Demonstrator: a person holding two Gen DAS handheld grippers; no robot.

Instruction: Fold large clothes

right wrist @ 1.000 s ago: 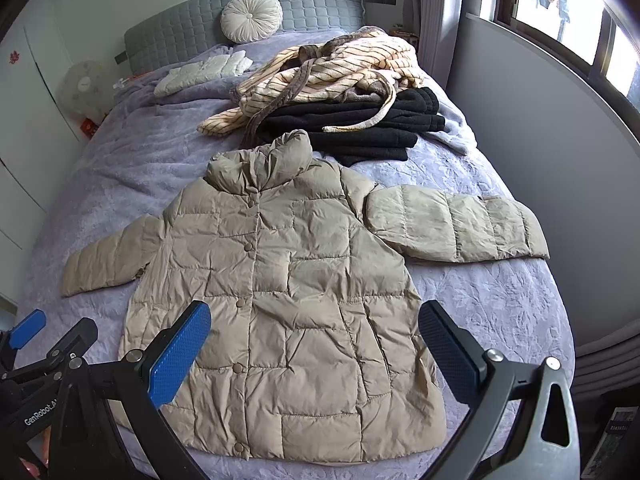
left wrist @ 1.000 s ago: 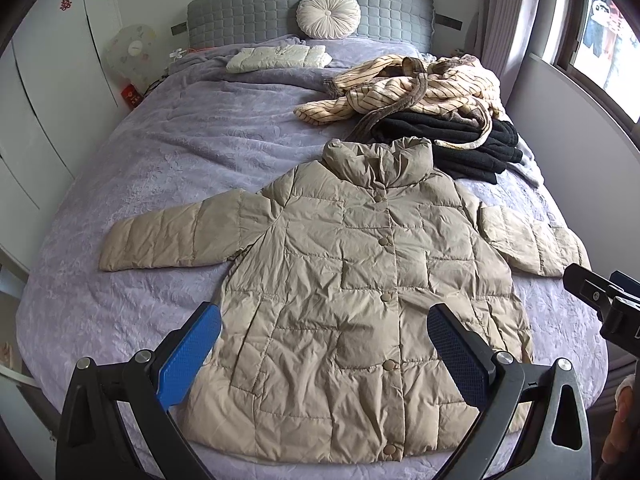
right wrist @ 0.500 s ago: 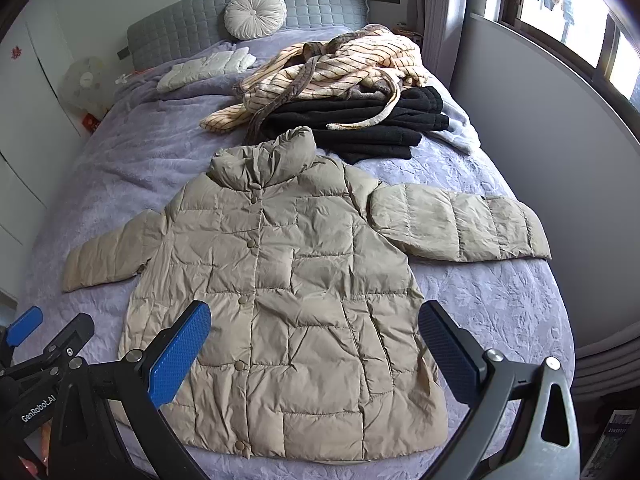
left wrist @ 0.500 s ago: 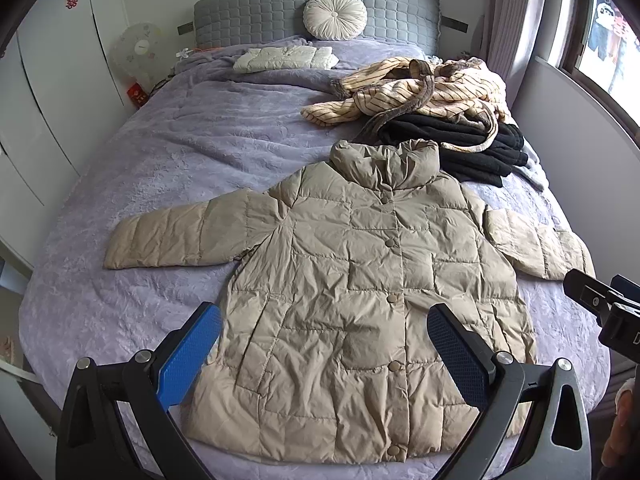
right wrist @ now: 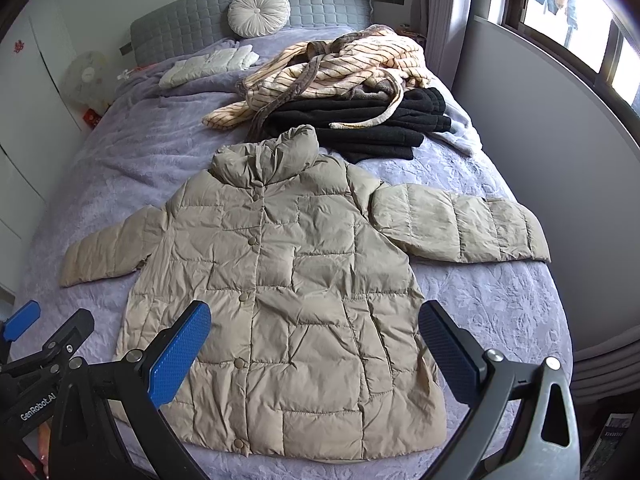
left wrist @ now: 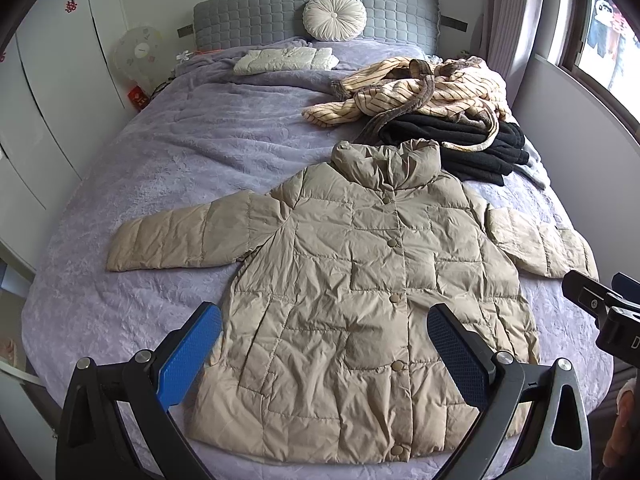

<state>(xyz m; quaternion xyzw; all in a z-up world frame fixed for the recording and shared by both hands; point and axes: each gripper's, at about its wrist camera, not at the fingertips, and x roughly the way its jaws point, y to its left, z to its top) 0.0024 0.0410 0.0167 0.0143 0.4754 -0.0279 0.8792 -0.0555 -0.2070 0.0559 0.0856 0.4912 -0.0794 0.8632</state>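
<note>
A beige quilted puffer jacket point(left wrist: 372, 292) lies flat, front up and buttoned, on the lilac bed point(left wrist: 168, 168), sleeves spread to both sides. It also shows in the right wrist view point(right wrist: 288, 292). My left gripper point(left wrist: 324, 352) is open and empty, held above the jacket's hem. My right gripper point(right wrist: 314, 350) is open and empty, also above the hem. The right gripper shows at the right edge of the left wrist view point(left wrist: 600, 308); the left gripper shows at the left edge of the right wrist view point(right wrist: 36, 340).
A striped cream robe point(left wrist: 424, 88) lies on folded black clothes point(left wrist: 460, 144) at the bed's far right. A folded white garment point(left wrist: 284, 60) and a round cushion point(left wrist: 334, 16) sit near the grey headboard. A wall and window are to the right, wardrobes to the left.
Both cameras have drifted slightly back and up, so the jacket sits a little lower in view. The jacket has not moved and both grippers stay open.
</note>
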